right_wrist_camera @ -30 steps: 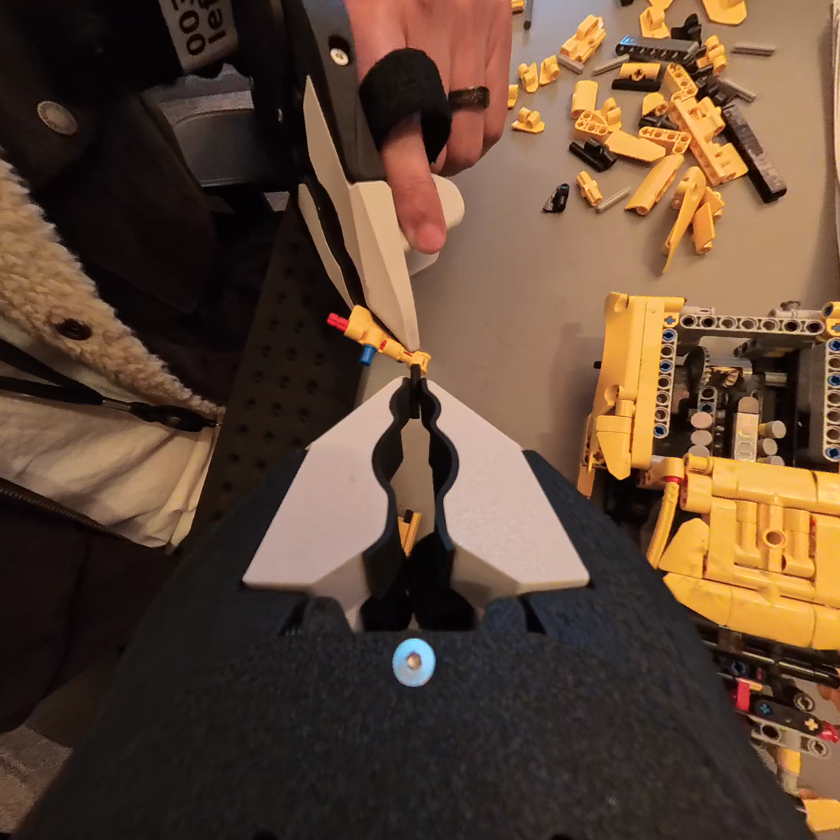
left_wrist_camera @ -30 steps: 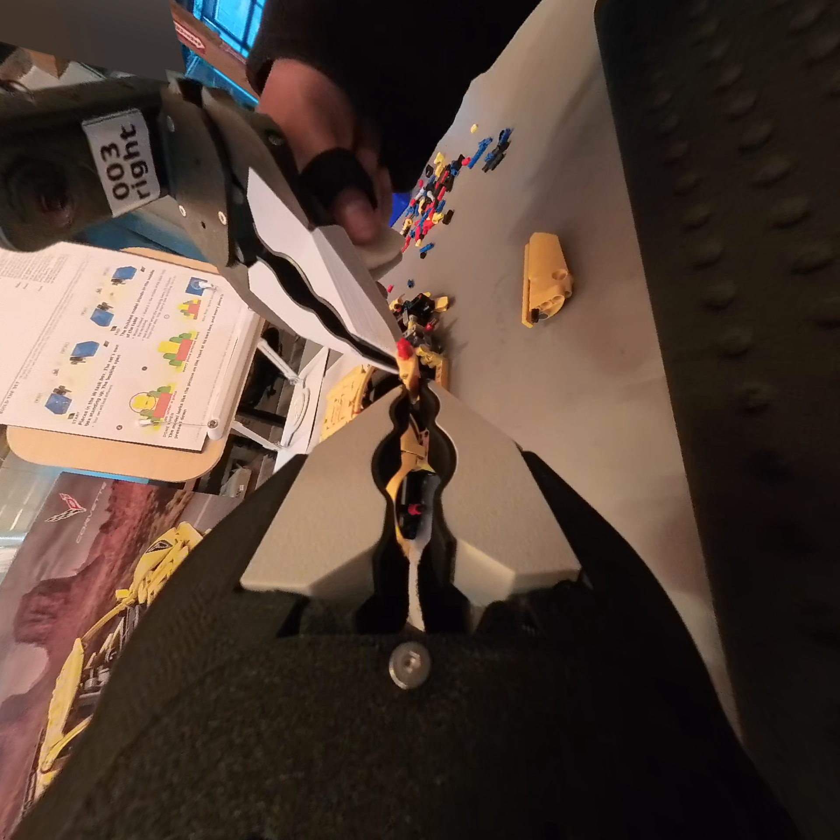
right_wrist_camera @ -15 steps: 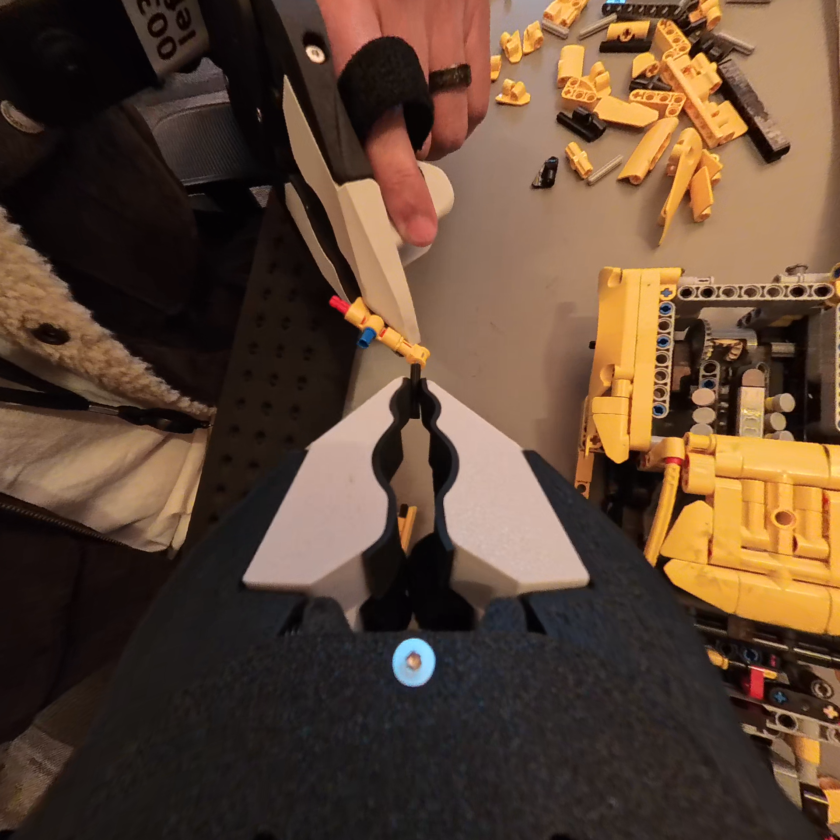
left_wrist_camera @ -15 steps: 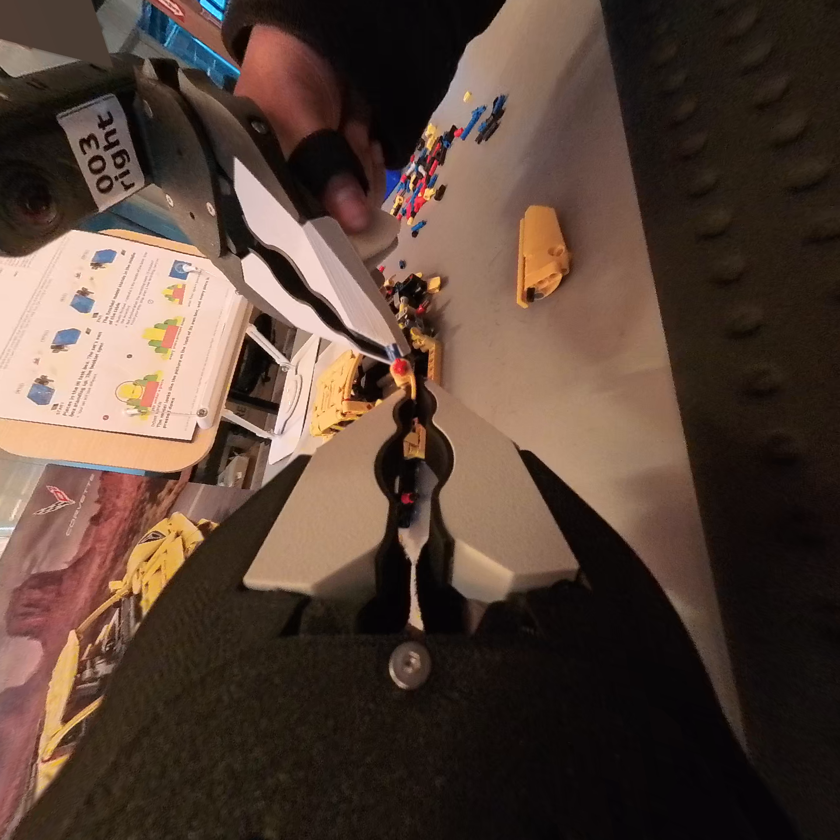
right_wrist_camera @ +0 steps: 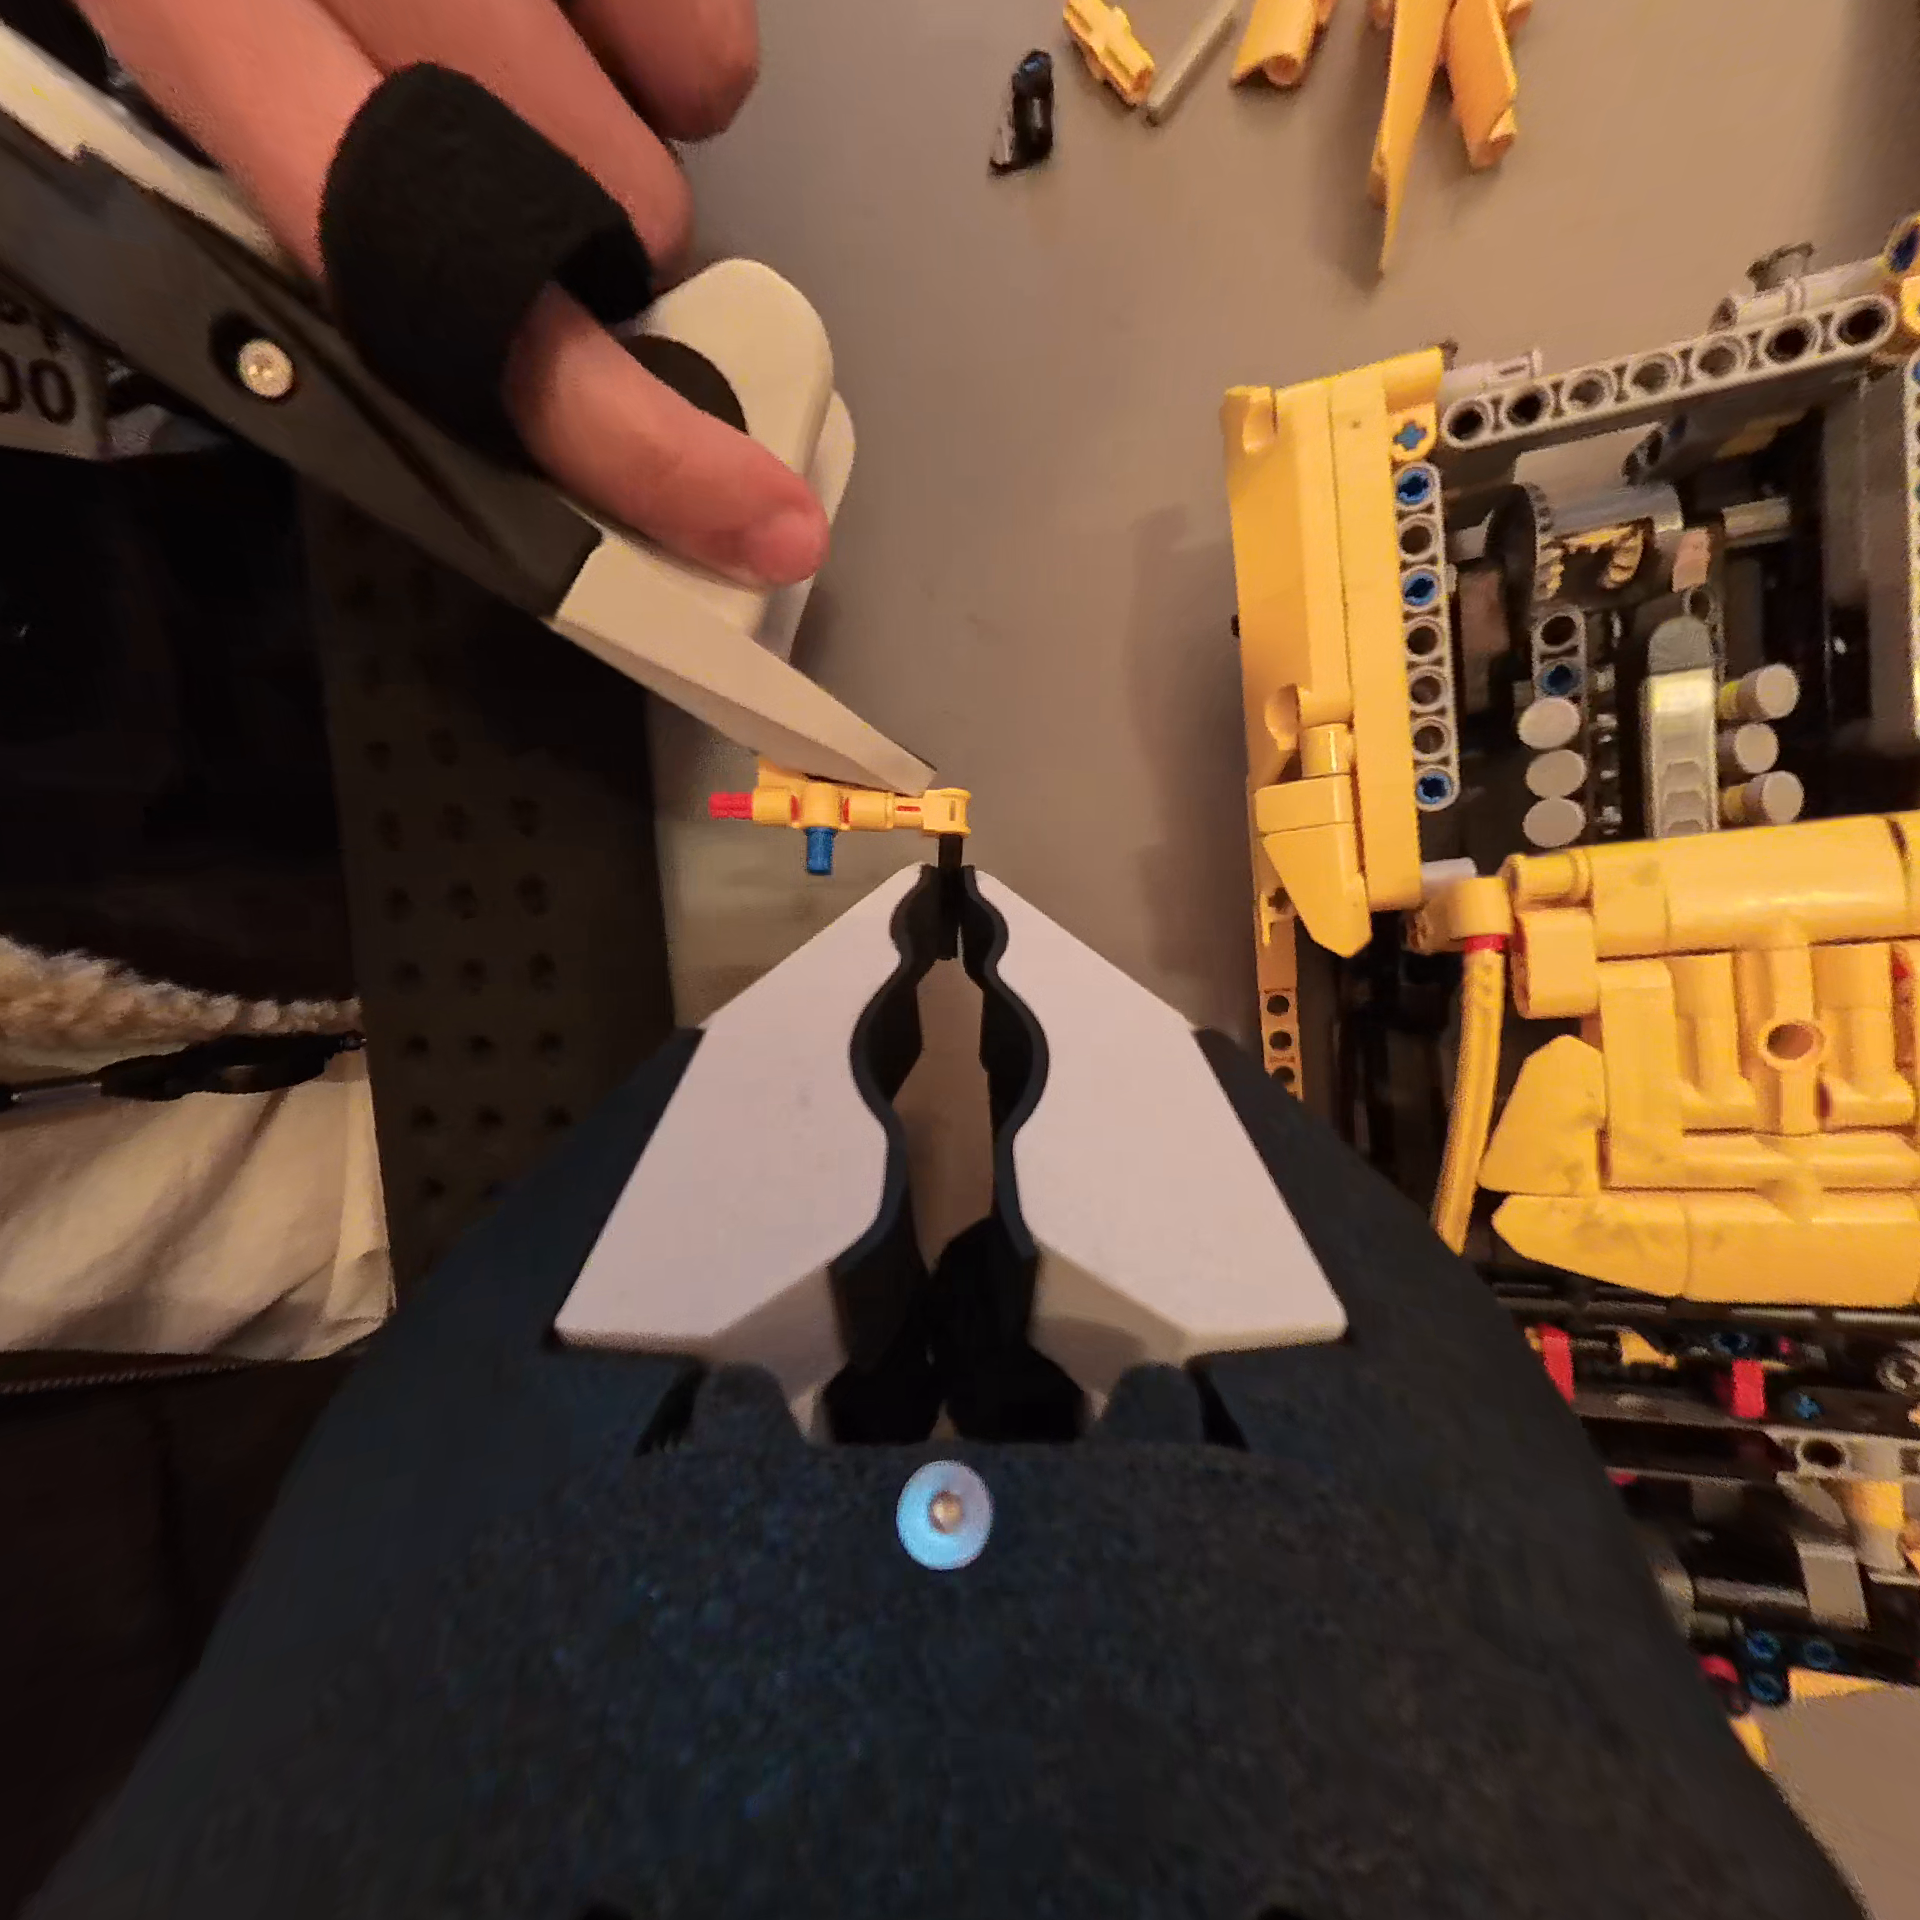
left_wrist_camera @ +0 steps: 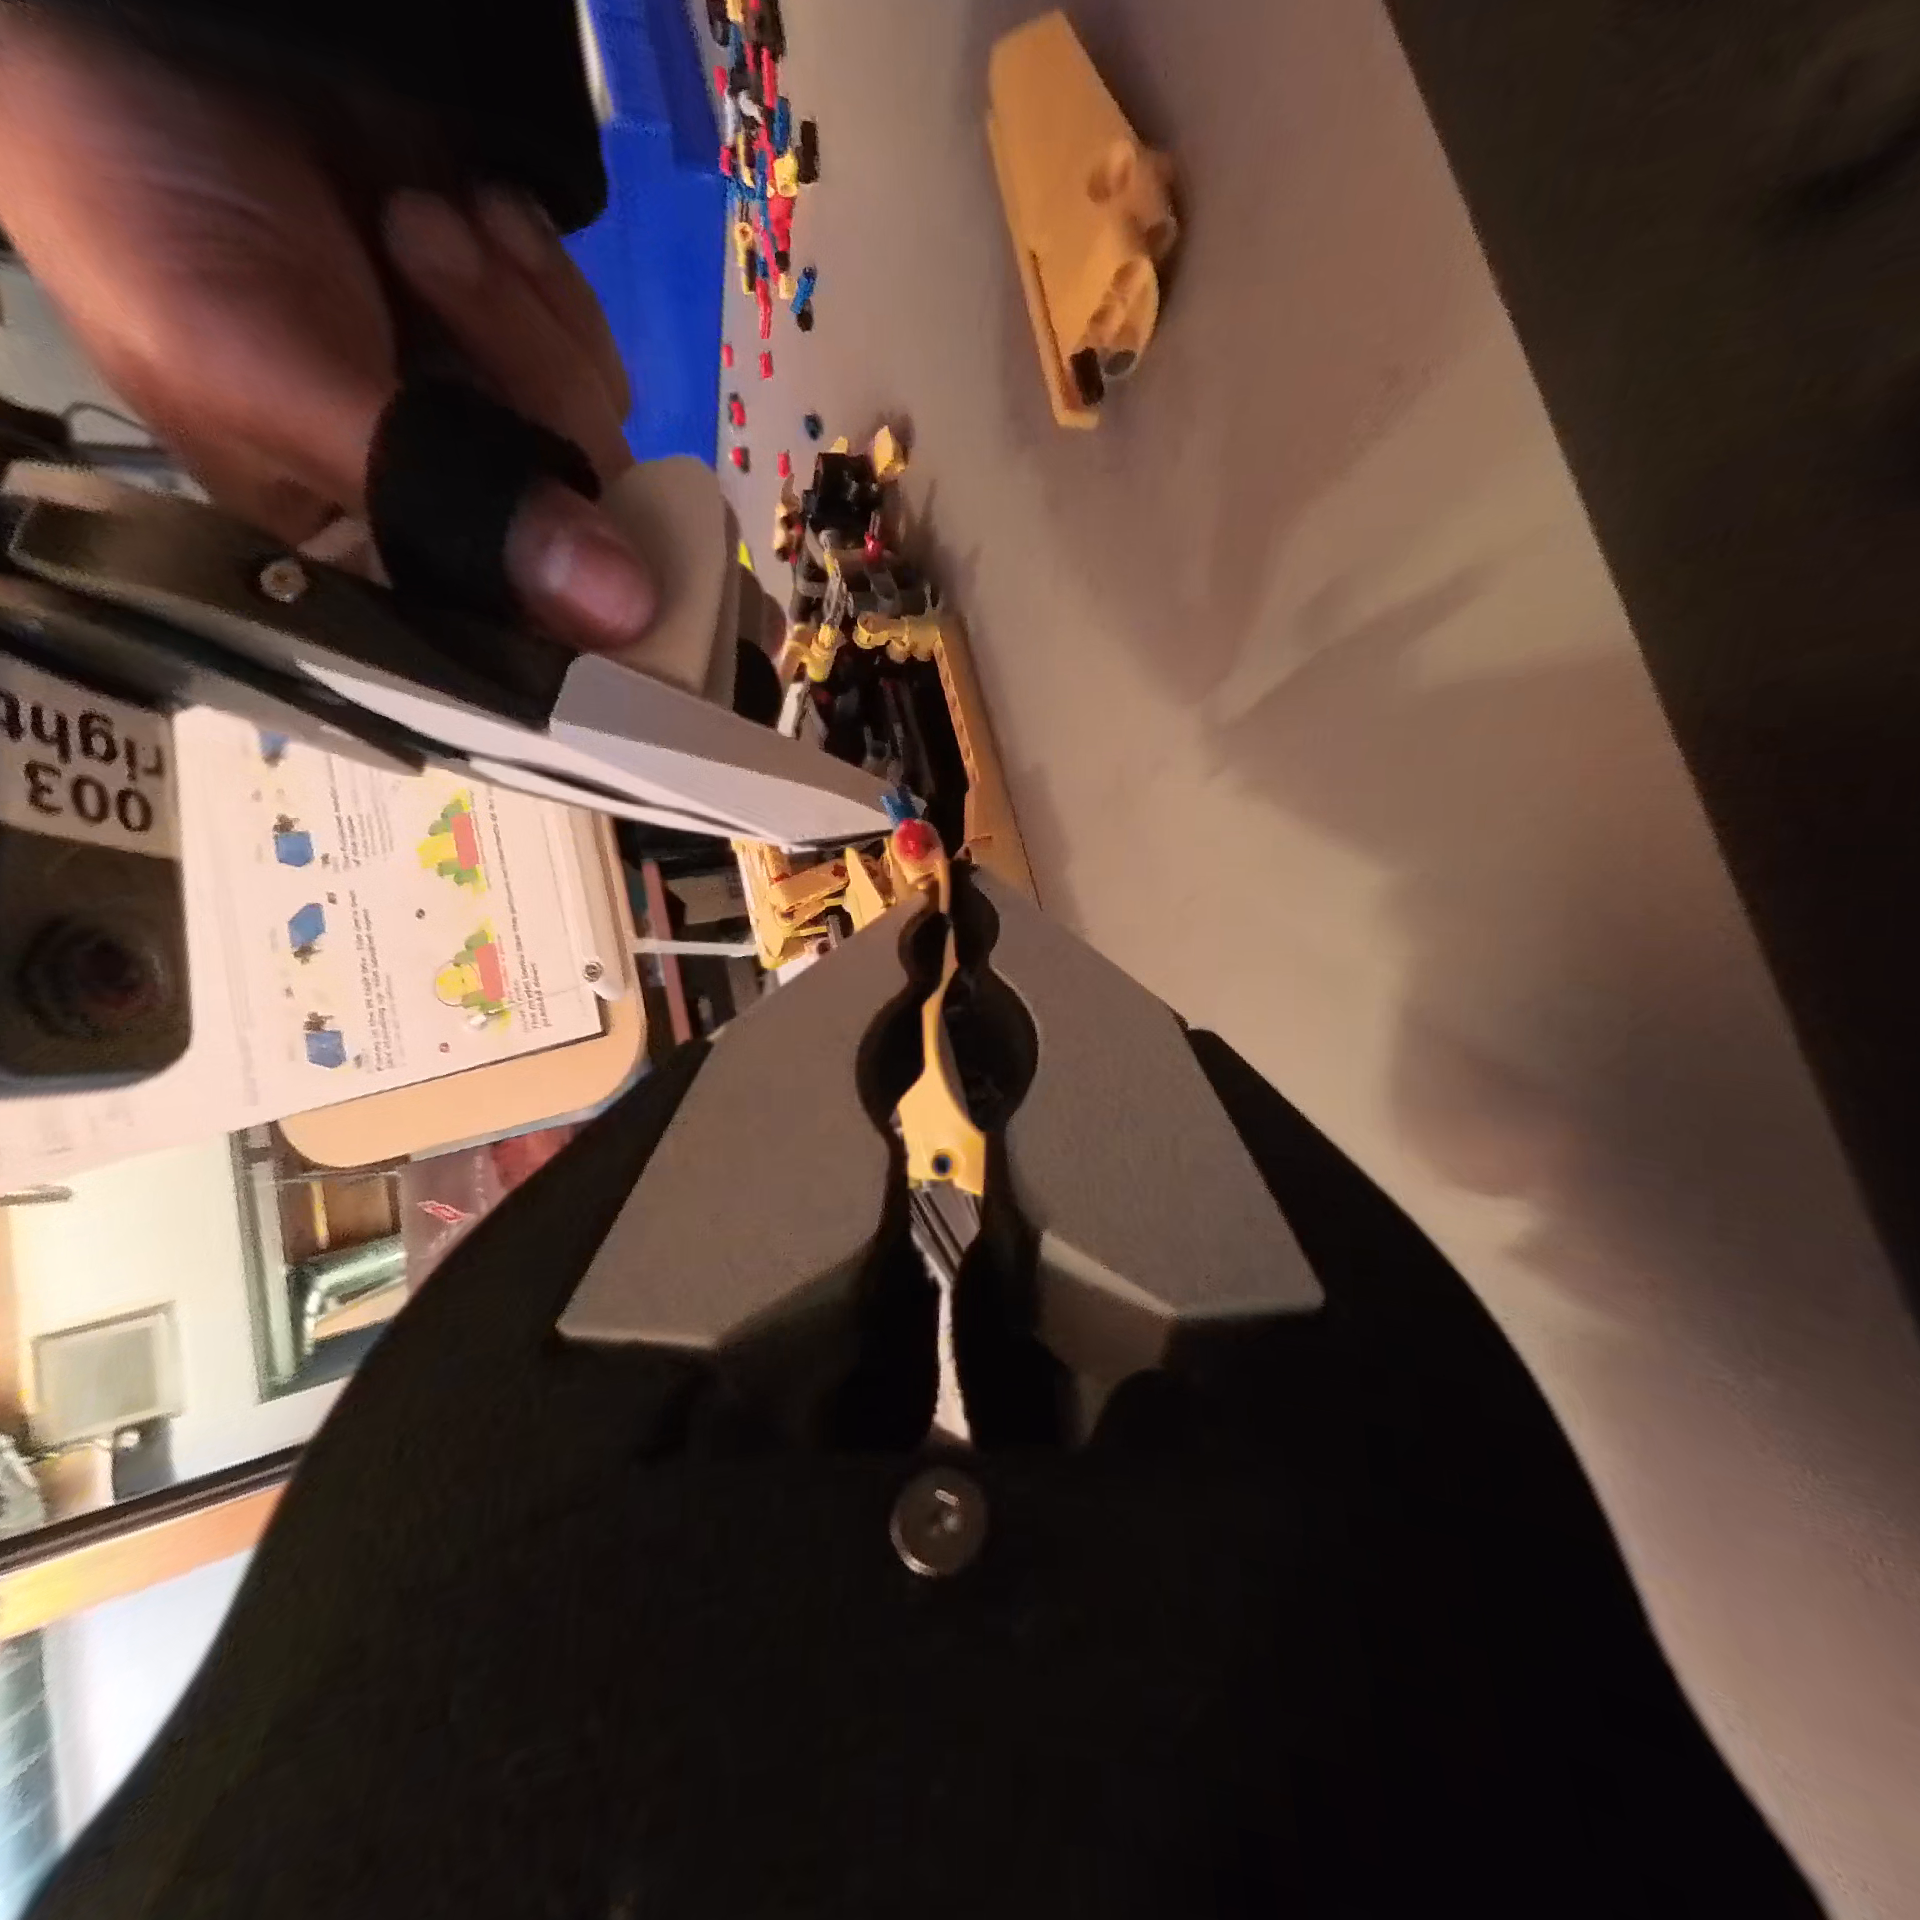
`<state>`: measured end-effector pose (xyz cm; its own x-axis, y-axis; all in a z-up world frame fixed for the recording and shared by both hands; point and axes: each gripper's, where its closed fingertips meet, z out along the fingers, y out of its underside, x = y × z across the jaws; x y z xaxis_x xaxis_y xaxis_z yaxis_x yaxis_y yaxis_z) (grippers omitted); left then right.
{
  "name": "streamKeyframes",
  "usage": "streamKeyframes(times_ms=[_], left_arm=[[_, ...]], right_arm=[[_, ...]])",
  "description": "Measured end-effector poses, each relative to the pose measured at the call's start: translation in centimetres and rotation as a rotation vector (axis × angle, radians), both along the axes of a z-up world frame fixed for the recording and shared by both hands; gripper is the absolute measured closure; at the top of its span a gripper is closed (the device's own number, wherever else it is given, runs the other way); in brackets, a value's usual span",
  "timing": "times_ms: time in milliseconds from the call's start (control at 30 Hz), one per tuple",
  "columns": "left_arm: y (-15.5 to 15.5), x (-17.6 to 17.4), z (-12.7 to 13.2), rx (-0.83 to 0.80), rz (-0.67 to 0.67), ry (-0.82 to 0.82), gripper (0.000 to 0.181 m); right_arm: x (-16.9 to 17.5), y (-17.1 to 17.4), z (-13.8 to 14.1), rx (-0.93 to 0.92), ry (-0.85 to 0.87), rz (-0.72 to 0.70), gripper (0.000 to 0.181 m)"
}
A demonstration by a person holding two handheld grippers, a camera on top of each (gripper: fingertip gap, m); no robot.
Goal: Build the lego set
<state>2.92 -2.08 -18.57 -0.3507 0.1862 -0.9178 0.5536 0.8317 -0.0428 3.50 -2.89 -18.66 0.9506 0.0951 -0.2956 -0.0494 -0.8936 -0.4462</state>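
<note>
A: Where the left tool (right_wrist_camera: 914,777) comes in from the upper left of the right wrist view, what does it have hold of?

B: A small yellow connector piece (right_wrist_camera: 847,808), lying level, with a red pin on its left end and a blue pin pointing down. The tips are closed on its top, and a hand (right_wrist_camera: 582,270) with a black finger sleeve works the handle.

A: And the right tool (right_wrist_camera: 943,894)?

B: Its tips are pinched together on a thin black pin (right_wrist_camera: 948,878) that stands up into the right end of that yellow piece. So both tools grip the same small assembly, held above the grey tabletop (right_wrist_camera: 1039,416).

A: What lies further right?

B: The big yellow car model (right_wrist_camera: 1683,1091), partly built, resting on the tabletop with grey holed beams along its top. Loose yellow parts (right_wrist_camera: 1444,94) are scattered beyond it.

A: And the left wrist view?

B: An instruction sheet (left_wrist_camera: 405,935) on the left, the right tool (left_wrist_camera: 883,831) reaching in, and the left tool (left_wrist_camera: 951,914) clamped on the yellow piece (left_wrist_camera: 940,1091). A yellow block (left_wrist_camera: 1081,229) lies apart on the tabletop (left_wrist_camera: 1299,727).
</note>
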Motion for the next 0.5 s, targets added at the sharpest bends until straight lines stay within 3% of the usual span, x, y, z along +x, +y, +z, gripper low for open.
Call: streamKeyframes(times_ms=[200,500], left_arm=[[-0.4,-0.1,-0.3,0.082,-0.037,0.001,0.181],[-0.1,0.0,-1.7,0.208,-0.048,0.110,0.181]], right_arm=[[-0.1,-0.5,-0.4,-0.075,-0.049,0.043,0.179],[0.3,-0.4,-1.9,-0.163,-0.301,0.142,0.179]])
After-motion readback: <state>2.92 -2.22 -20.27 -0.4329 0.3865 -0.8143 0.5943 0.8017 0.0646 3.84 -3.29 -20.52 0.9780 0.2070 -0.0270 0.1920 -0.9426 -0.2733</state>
